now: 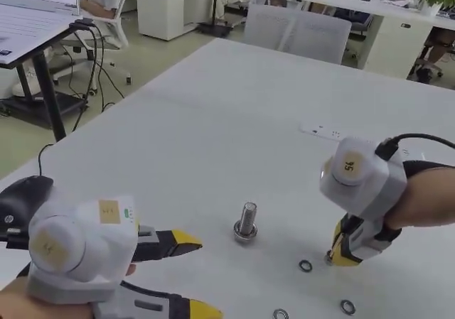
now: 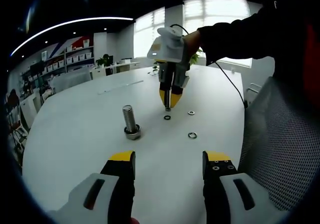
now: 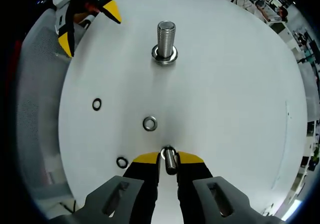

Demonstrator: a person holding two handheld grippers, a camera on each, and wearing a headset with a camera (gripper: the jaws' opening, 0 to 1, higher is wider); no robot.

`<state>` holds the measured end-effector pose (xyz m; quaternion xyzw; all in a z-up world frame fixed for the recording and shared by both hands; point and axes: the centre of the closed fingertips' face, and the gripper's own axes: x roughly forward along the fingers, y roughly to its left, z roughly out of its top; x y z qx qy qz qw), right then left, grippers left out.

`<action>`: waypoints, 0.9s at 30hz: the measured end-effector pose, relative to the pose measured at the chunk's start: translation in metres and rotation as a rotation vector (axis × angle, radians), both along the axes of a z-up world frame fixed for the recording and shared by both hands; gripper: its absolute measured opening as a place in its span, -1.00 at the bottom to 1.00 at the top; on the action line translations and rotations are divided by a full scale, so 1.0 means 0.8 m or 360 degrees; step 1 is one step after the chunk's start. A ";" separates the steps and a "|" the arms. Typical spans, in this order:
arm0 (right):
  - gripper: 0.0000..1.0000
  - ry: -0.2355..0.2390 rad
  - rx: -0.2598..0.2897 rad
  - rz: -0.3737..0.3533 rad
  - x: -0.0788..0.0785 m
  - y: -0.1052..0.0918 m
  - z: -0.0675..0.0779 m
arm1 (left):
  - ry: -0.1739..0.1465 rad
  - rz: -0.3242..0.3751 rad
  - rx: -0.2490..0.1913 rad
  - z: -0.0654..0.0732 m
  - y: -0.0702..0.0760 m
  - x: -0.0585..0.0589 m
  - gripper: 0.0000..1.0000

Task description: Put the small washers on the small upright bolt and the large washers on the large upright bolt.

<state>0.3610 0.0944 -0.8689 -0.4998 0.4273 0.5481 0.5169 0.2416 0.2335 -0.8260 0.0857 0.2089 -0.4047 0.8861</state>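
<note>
A large bolt (image 1: 246,222) stands upright mid-table with a washer around its base, also in the left gripper view (image 2: 131,120) and the right gripper view (image 3: 165,39). Three loose washers lie flat to its right (image 1: 306,266) (image 1: 348,307) (image 1: 281,314). My right gripper (image 1: 333,256) points down at the table beside them, shut on a small metal bolt (image 3: 170,163) whose end rests on the surface. My left gripper (image 2: 170,159) hovers open and holding nothing at the near left (image 1: 197,276), aimed toward the large bolt.
A white power strip (image 1: 323,132) lies farther back on the white table (image 1: 213,141). A black mouse (image 1: 25,191) sits at the left edge. Grey chairs (image 1: 298,31) stand beyond the far edge.
</note>
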 end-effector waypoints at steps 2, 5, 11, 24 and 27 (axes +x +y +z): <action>-0.72 -0.0003 -0.0003 0.0004 0.000 0.000 -0.002 | 0.0002 -0.0001 -0.0002 0.000 0.000 0.000 0.07; -0.72 0.0002 -0.0006 0.0004 -0.002 0.000 -0.004 | 0.0001 0.0002 -0.0002 0.000 0.000 0.000 0.06; -0.70 -0.0005 -0.0010 0.0003 -0.001 -0.001 -0.005 | 0.0001 0.0002 -0.0004 0.000 0.000 0.001 0.06; -0.28 0.0012 0.0038 -0.0011 -0.002 0.001 0.005 | -0.0001 0.0000 -0.0006 0.000 0.000 0.002 0.06; -0.19 -0.0001 0.0068 0.0009 -0.001 0.007 0.010 | -0.0002 0.0000 -0.0007 0.000 0.000 0.002 0.06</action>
